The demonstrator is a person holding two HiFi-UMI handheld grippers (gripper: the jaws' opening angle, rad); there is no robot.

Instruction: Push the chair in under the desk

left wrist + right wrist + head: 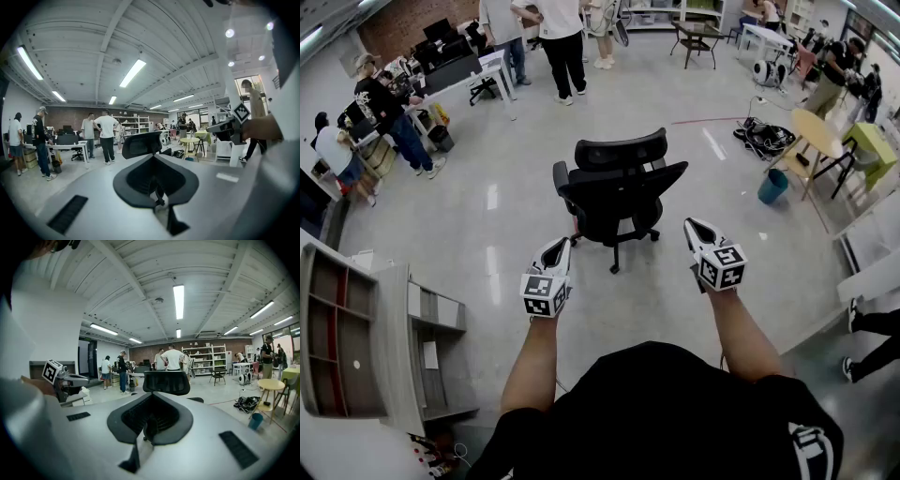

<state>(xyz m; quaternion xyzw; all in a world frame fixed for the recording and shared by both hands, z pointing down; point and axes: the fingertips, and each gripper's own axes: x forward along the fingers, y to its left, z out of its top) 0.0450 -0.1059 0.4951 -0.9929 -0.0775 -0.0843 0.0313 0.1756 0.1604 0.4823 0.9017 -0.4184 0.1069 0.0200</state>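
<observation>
Looking down through the head view, I find the black office chair (619, 192) standing by itself on the grey floor (487, 244), in the middle of the open room. Its headrest is at the far side and its castor base at the near side.

1. Left gripper (555, 251): I hold it out in front of the body, near the chair's base but not touching it. In the left gripper view its jaws are pressed together with nothing between them. The chair's headrest shows just above them.
2. Right gripper (699, 231): I hold it level with the left one, on the other side of the chair and clear of it. In the right gripper view its jaws are likewise pressed together and empty, with the headrest straight ahead.
3. Desk: a white tabletop (494, 64) stands at the far left, well apart from the chair. Several people stand around it.
4. Surroundings: a round wooden table (814, 131) and a teal bin (772, 186) stand to the far right. A grey shelf unit (389, 337) stands close by on the near left.

The chair is under no desk at this moment
</observation>
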